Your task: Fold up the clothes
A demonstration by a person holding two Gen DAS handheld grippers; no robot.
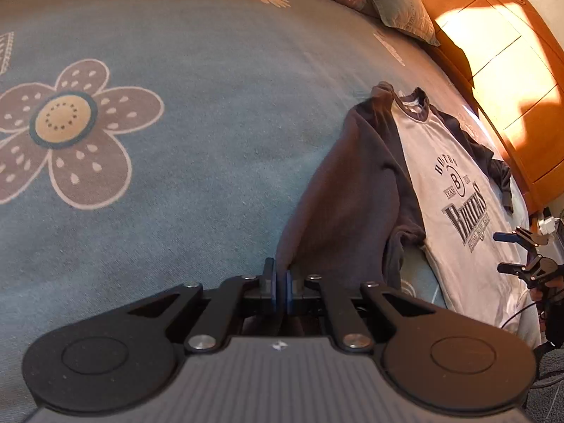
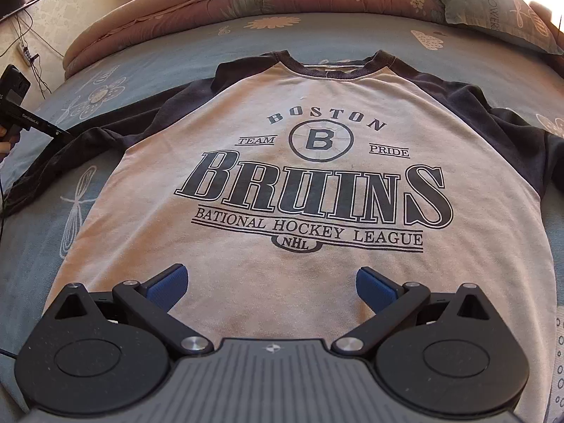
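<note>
Sweatshirt, grey with dark sleeves, lies face up on the flowered blue bed. Left tongs are clenched on the end of its dark sleeve; right tongs hover spread wide above the hem.

The bed lay bare and flat to the left of the shirt, giving wide room there. At its head, a rolled quilt and a pillow blocked the way. A wooden board ran close along the shirt's right side, leaving little room.
</note>
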